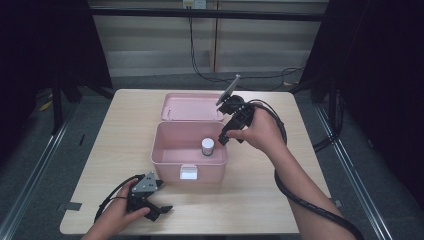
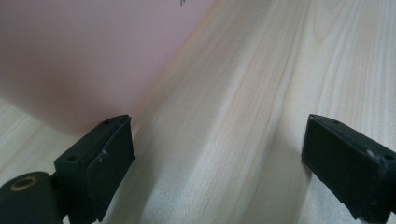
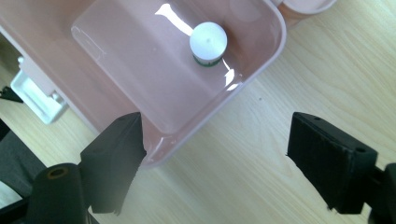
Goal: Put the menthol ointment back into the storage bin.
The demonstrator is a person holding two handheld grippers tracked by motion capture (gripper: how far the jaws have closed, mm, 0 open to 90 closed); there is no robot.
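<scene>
pale wooden table [image 1: 280,195]; grey floor [image 1: 50,150], dark curtains [image 1: 45,40]

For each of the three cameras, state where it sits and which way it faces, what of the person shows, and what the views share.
High view: fixed above the near table edge, looking forward and down on the open pink box; both forearms, the left gripper and right gripper show.
Left gripper view: rides low on the table, looking along its open jaws past the box wall.
Right gripper view: above the box's right rim, looking down at the white-capped bottle between open jaws.
Shared: box and table appear in all three views; the bottle in the high and right gripper views.
</scene>
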